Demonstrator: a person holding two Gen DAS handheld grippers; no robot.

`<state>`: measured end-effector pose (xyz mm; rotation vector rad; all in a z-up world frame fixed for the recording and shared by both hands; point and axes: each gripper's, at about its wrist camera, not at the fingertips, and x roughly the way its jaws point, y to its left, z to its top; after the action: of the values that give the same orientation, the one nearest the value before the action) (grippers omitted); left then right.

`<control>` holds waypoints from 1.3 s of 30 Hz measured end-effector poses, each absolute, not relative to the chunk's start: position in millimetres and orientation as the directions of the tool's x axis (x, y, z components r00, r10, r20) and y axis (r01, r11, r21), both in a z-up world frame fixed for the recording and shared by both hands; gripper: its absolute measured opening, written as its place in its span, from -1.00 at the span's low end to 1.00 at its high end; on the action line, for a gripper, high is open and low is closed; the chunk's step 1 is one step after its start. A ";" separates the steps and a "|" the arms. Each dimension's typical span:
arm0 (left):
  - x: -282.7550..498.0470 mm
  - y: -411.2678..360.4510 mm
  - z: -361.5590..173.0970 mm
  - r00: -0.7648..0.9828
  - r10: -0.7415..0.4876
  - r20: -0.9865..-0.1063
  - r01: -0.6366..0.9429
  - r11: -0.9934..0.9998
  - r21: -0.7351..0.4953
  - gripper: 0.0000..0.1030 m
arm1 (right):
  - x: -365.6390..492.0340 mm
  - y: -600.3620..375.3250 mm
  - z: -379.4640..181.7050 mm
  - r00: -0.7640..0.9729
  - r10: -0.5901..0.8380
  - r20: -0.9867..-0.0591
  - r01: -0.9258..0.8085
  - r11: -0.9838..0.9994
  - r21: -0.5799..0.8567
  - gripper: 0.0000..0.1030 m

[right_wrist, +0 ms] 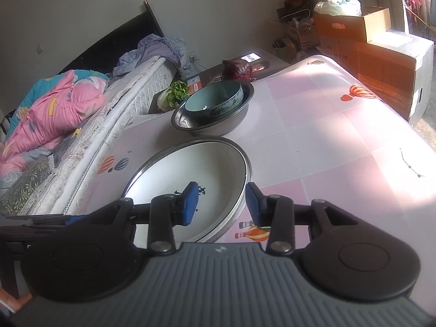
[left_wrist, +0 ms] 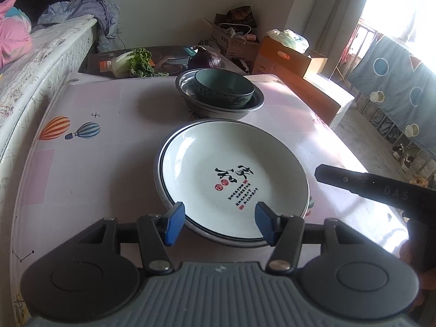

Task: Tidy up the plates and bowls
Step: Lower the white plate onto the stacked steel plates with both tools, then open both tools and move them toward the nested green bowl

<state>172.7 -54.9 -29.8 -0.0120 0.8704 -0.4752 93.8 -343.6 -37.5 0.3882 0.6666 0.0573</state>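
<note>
Left gripper spread over near rim of plates; right gripper spread astride right rim, apparently bracing stack. Bowls nested toward table's far edge.

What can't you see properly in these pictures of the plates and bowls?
- Left wrist view: how many plates lie under the white plate; only stacked rims show.
- Both views: the metal bowl bottom, covered by the green bowl.
- Left wrist view: the plate's small writing, too tiny to read.
- Right wrist view: the plate's near edge, hidden behind the right gripper.
</note>
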 end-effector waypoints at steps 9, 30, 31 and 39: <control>160.3 -56.0 -22.5 0.560 -0.410 -0.720 0.410 0.892 -0.190 0.29 | 71.3 -346.1 -29.7 0.795 0.155 -0.587 0.088 0.927 0.364 0.10; 139.4 -34.2 -6.3 0.601 -0.376 -0.705 0.372 0.913 -0.169 0.76 | 38.4 -341.1 -14.5 0.798 0.062 -0.599 0.135 0.951 0.278 0.97; 138.8 -33.6 -6.0 0.600 -0.376 -0.706 0.370 0.913 -0.171 0.76 | 38.1 -340.0 -14.2 0.794 0.050 -0.605 0.144 0.953 0.268 0.97; 136.2 -25.0 -3.4 0.610 -0.373 -0.698 0.360 0.916 -0.175 0.79 | 33.0 -331.5 -9.3 0.780 -0.025 -0.626 0.177 0.967 0.182 0.97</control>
<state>136.2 -25.0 -3.4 -0.0179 0.8103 -0.4232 33.0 -331.5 -9.3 0.2372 0.6695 -0.1104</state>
